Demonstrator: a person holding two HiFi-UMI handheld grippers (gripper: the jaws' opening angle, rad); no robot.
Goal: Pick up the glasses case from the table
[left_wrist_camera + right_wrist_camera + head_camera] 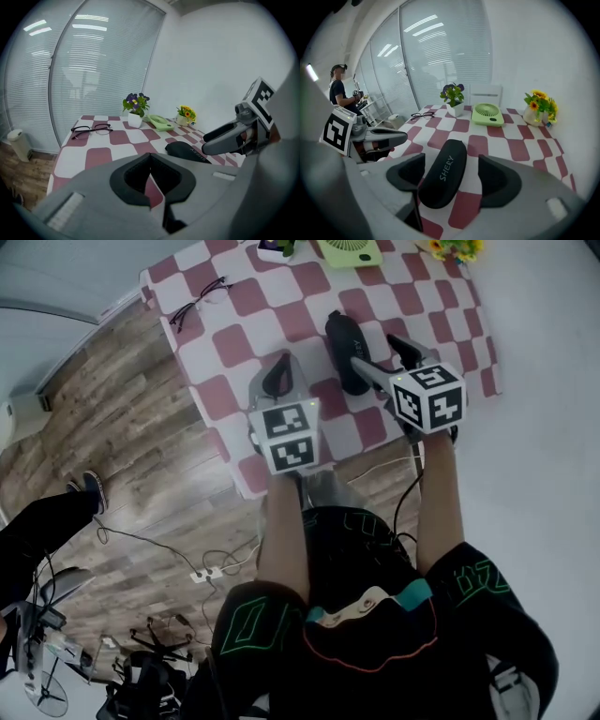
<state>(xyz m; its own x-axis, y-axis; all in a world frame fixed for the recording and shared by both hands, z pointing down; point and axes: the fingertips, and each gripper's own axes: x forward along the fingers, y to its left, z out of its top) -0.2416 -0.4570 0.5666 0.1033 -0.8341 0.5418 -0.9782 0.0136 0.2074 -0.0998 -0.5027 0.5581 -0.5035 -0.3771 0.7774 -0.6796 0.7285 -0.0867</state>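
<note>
The black glasses case point(345, 352) lies on the red-and-white checked table point(246, 326), and its long side points away from me. In the right gripper view the case point(443, 173) shows between the two dark pads. My right gripper point(452, 177) is open, and both pads stand apart from the case's sides. From the head view the right gripper point(380, 360) hovers over the case's right side. My left gripper point(278, 376) is to the left of the case, above the table's near part. It is shut and holds nothing point(150, 174).
A pair of black-framed glasses point(197, 301) lies at the table's far left corner. A potted plant point(454, 101), a green fan point(487, 115) and a pot of yellow flowers point(539, 108) stand along the far edge. Cables and a power strip point(208, 573) lie on the wooden floor.
</note>
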